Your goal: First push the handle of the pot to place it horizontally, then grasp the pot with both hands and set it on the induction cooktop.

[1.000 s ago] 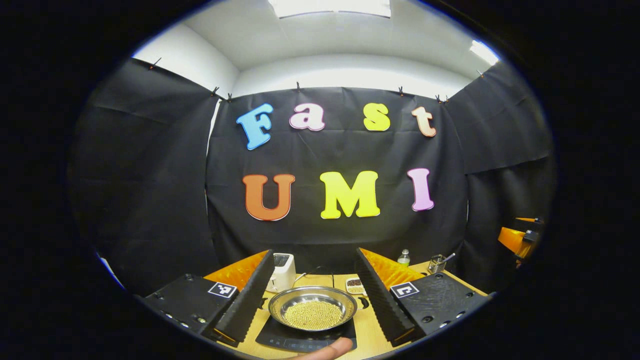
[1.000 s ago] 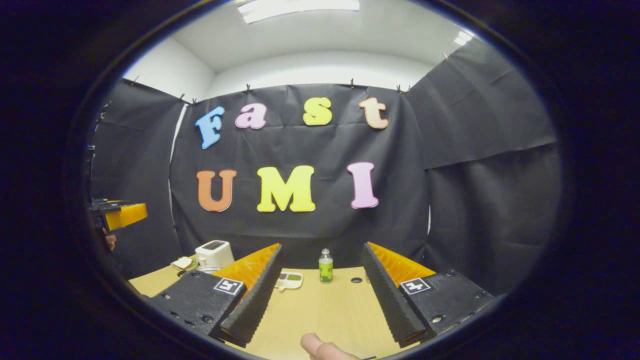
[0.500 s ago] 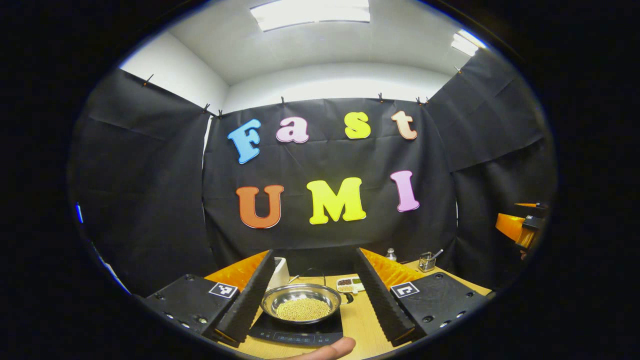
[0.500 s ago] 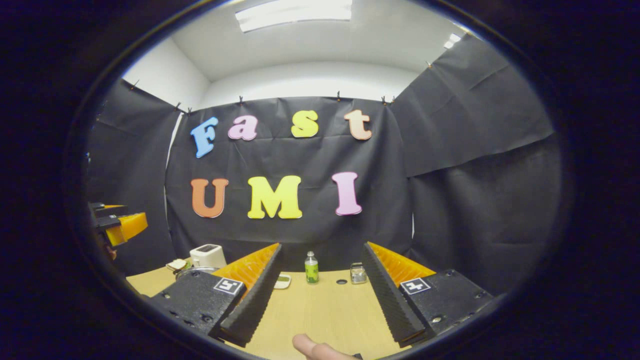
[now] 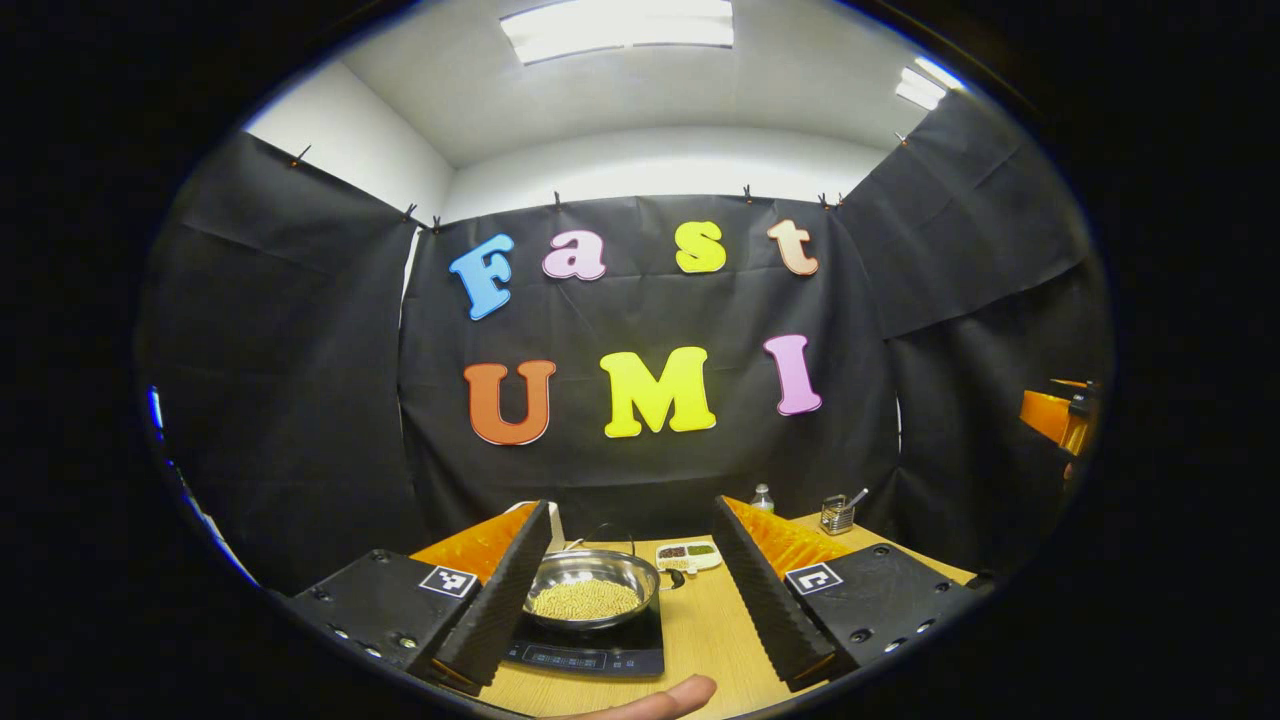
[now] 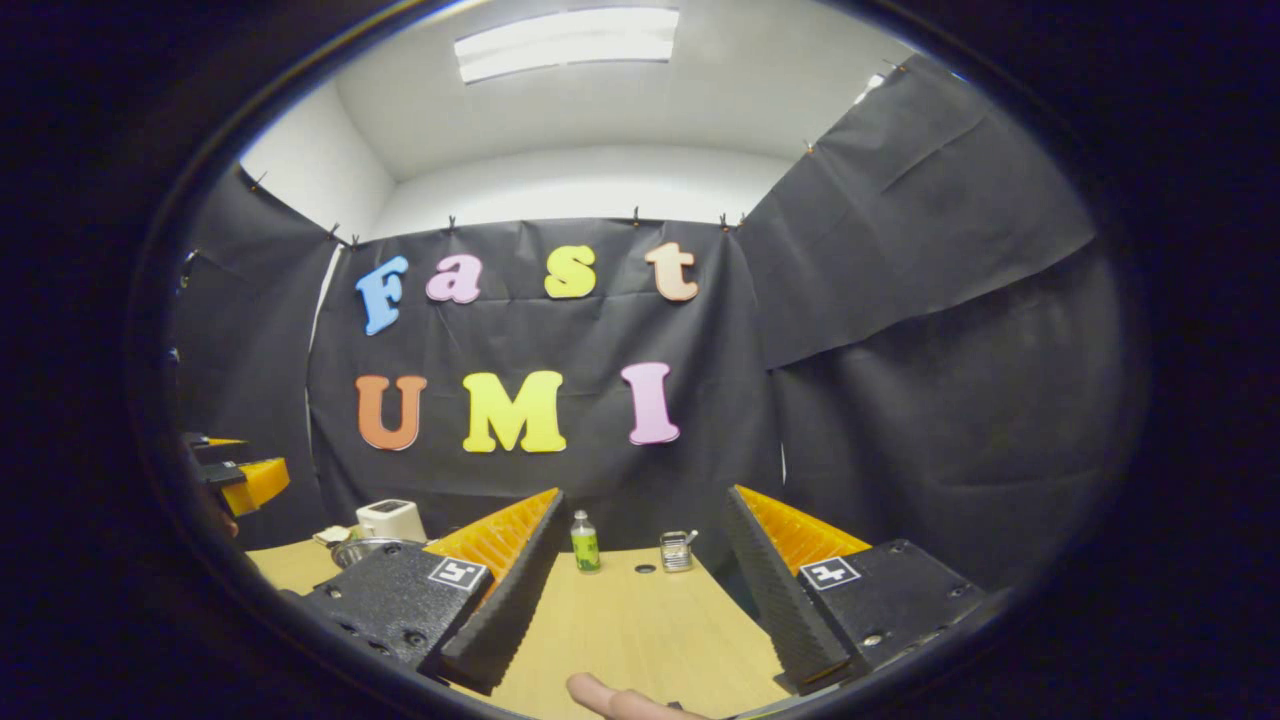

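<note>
Steel, polished and shallow, the pot (image 5: 590,588) sits on the induction cooktop (image 5: 590,650) at lower centre of the left gripper view, filled with small pale yellow grains. The left gripper (image 5: 630,600) frames it, fingers spread wide and clear of the rim, nothing between them. A small dark handle loop appears at the pot's right edge; its exact lie cannot be confirmed. In the right gripper view the right gripper (image 6: 640,610) stands equally wide apart over bare wooden table (image 6: 630,630), holding nothing, with the pot's rim (image 6: 365,548) just visible at lower left beside a white toaster (image 6: 390,520). Judged from this, placement looks complete. Handling assessment: the metal wall is stiff but smooth, likely slippery under a pinch; the loose grains add weight and would spill if tilted. Any grasp is best taken on opposite sides at the rim or handles, keeping the pot level. A finger (image 5: 660,697) of the person shows at the bottom edge.
</note>
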`<state>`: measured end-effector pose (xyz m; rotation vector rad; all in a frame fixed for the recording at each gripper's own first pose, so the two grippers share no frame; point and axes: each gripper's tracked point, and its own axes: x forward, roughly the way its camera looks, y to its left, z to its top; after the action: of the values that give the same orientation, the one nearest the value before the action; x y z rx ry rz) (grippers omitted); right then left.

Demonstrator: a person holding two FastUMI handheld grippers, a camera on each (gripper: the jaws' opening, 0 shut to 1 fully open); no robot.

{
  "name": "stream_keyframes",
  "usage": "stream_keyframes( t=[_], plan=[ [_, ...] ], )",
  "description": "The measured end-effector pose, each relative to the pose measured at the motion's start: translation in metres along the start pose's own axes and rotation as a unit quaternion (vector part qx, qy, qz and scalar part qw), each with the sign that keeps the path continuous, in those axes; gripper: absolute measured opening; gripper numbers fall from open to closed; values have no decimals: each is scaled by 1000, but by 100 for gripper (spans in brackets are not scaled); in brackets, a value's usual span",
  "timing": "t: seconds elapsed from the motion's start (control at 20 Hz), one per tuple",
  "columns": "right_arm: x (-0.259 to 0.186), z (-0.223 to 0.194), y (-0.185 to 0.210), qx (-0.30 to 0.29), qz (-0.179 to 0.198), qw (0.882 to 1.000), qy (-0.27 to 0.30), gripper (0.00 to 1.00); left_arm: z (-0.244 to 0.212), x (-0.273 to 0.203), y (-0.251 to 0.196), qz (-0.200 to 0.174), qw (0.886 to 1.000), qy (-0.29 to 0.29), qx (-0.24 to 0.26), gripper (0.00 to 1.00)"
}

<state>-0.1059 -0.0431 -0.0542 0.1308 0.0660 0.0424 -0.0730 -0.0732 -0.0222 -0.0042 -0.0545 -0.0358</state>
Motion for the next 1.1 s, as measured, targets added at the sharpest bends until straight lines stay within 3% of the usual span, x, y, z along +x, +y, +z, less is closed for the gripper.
stream_keyframes(
  t=[0.65,1.1],
  plan=[
    [16,-35,20,4,11,999,46,97,-22,-5,33,29,999,12,9,96],
    [19,-42,30,11,29,998,56,99,-27,-3,34,27,999,18,12,96]
  ],
)
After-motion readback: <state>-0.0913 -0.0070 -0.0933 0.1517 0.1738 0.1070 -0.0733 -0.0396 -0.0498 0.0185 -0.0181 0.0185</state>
